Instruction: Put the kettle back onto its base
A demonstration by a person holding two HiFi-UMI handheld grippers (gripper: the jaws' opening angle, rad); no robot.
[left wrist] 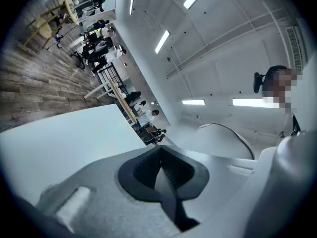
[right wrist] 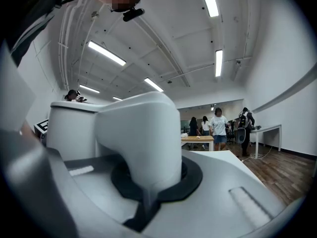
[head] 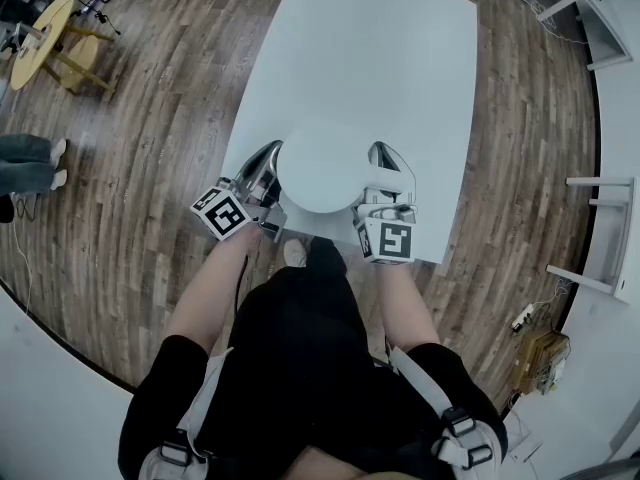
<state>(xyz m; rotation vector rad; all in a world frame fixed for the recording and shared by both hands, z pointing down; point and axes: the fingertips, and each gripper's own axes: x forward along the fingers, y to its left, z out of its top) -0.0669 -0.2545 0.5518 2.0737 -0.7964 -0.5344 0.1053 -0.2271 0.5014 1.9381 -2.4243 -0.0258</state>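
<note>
The white kettle (head: 318, 173) stands near the front edge of the white table (head: 380, 58), seen from above as a round top. Its thick white handle (right wrist: 141, 138) fills the right gripper view, and my right gripper (head: 385, 163) is shut on that handle from the kettle's right side. My left gripper (head: 268, 158) sits close against the kettle's left side, shut, its pads (left wrist: 171, 175) meeting with nothing between them. The kettle's white body (left wrist: 223, 140) shows just to the right in the left gripper view. No separate base shows in any view; the kettle hides whatever is under it.
Wooden floor (head: 150, 148) surrounds the table. A round yellow table (head: 40, 38) stands at the far left, white desks (head: 600, 18) at the right. Several people stand by a far wooden table (right wrist: 198, 139). The person's legs are right at the table's front edge (head: 330, 248).
</note>
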